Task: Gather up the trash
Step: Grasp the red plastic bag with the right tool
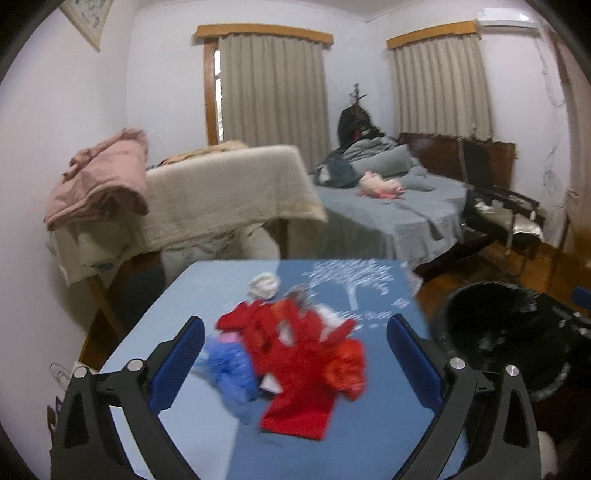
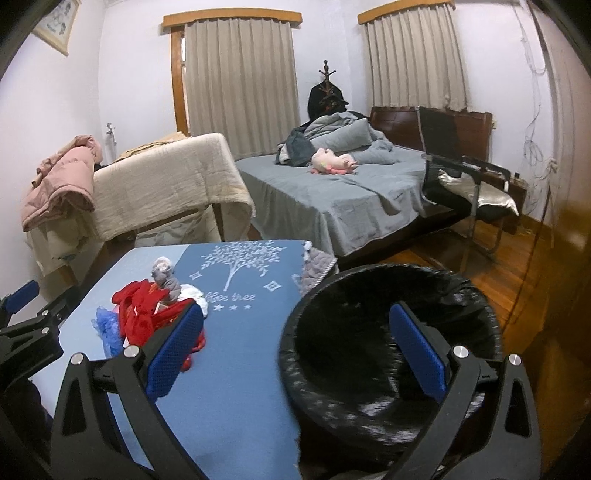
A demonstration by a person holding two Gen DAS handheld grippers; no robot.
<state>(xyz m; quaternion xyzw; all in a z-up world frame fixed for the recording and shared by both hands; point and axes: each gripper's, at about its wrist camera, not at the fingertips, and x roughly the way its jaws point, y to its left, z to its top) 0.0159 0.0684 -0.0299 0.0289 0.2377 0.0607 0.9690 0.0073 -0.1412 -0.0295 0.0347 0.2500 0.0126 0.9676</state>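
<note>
On the blue counter (image 1: 177,295) the heap of red, blue and white trash (image 1: 295,347) lies uncollected beside the black-lined bin (image 2: 388,332), while the left gripper (image 1: 295,369) and right gripper (image 2: 295,354) hover, jaws wide apart and empty.

Pale walls (image 2: 133,92), two windows behind beige curtains (image 2: 240,85), grey bed (image 2: 343,195) by a dark headboard (image 2: 395,118), black chair (image 2: 465,184), wooden floor (image 2: 491,266), framed picture (image 1: 88,18).
</note>
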